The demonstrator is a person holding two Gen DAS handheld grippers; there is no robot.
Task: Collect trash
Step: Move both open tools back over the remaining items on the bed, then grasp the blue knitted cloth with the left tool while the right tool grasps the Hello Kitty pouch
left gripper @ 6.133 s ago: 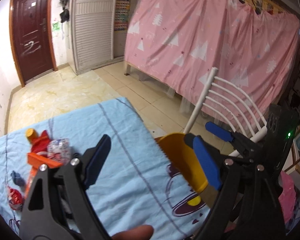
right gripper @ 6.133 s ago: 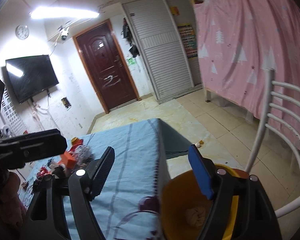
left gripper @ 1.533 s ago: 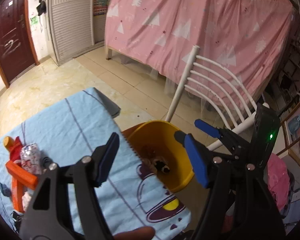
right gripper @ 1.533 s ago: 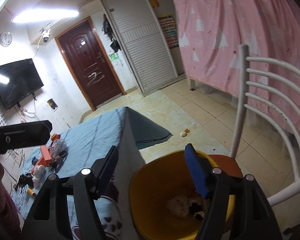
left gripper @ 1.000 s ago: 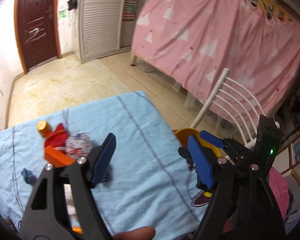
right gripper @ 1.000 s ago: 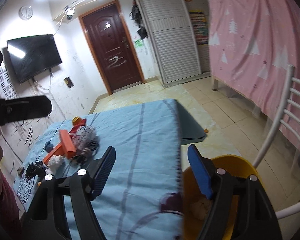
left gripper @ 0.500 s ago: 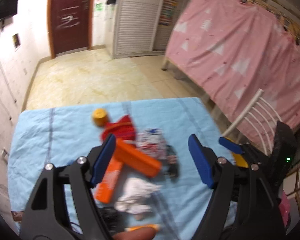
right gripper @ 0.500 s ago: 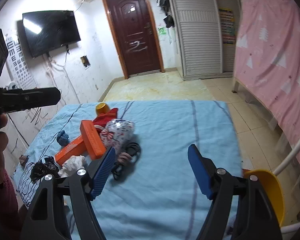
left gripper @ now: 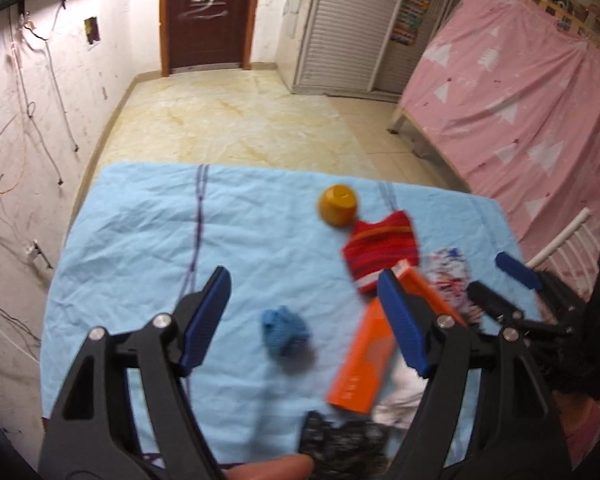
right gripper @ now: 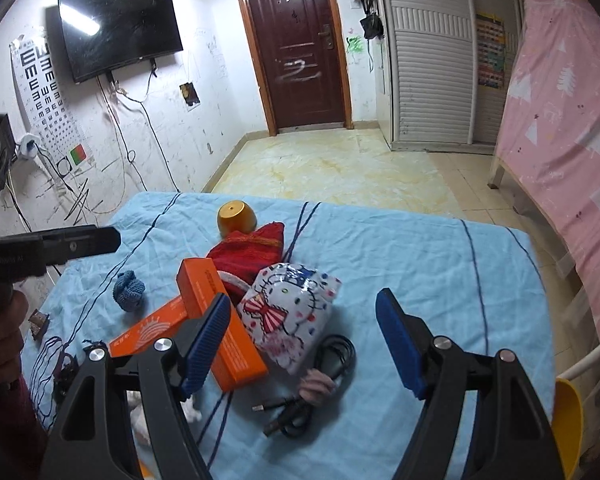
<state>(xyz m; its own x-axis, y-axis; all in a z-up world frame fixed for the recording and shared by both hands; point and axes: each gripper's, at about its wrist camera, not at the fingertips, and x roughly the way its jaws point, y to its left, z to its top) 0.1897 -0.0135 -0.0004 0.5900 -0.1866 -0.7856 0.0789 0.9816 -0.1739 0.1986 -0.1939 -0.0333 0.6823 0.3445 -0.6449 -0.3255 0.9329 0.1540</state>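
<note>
The left claw (left gripper: 304, 316) stands wide with nothing between its blue pads, hanging above the worktop (left gripper: 140, 240), which is covered by a light blue cloth. Between its fingers lies a small blue knitted ball (left gripper: 284, 330); just right of it an orange box (left gripper: 360, 364) leans across a second orange box (left gripper: 424, 292). Beyond these lie a red striped pouch (left gripper: 380, 252) and an upturned yellow cup (left gripper: 339, 204), touching or nearly so. Near the bottom edge sit a crumpled white tissue (left gripper: 400, 396) and a dark, blurred lump (left gripper: 340, 436). The right claw (left gripper: 496, 284) shows at the right side of this view.

The right claw (right gripper: 304, 336) is also wide and holds nothing. Its view shows what the left one hides or blurs: a white cartoon-cat bag (right gripper: 292, 312) with red bows and coloured dots, lying against the pouch (right gripper: 248, 252) and the boxes (right gripper: 216, 320), and a black cable (right gripper: 316, 384) coiled just in front of the bag, with a small pinkish scrap (right gripper: 314, 386) touching it. The knitted ball (right gripper: 129, 290) lies left of the boxes, and a small brown wrapper (right gripper: 38, 322) rests near the cloth's left edge. The rim of a yellow bin (right gripper: 570, 412) shows at the lower right, off the worktop, and the left claw's finger (right gripper: 60, 246) reaches in from the left
</note>
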